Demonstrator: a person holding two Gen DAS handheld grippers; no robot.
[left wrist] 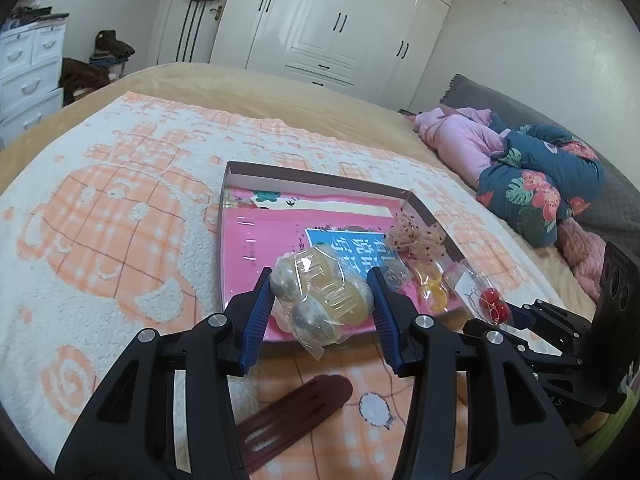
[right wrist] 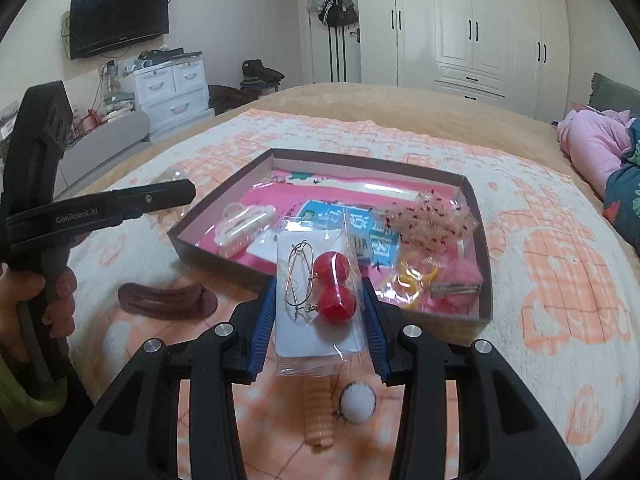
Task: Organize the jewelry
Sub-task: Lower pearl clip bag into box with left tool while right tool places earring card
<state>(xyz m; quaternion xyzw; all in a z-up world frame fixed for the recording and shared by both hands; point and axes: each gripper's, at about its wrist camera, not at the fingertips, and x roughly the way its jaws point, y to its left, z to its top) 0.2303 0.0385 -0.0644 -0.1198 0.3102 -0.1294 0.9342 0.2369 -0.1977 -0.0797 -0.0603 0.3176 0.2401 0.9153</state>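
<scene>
Between the blue pads of the left gripper [left wrist: 320, 300] sits a clear bag of pale hair clips [left wrist: 320, 300], clamped just above the near edge of the box [left wrist: 320, 178], its long axis slanting from upper left to lower right. Through the right wrist camera, the right gripper [right wrist: 320, 316] grips a carded packet of red ball earrings [right wrist: 320, 300], long axis pointing away toward the box [right wrist: 476, 208]; a dark barrette [right wrist: 168, 300] lies crosswise on the blanket [right wrist: 560, 280].
</scene>
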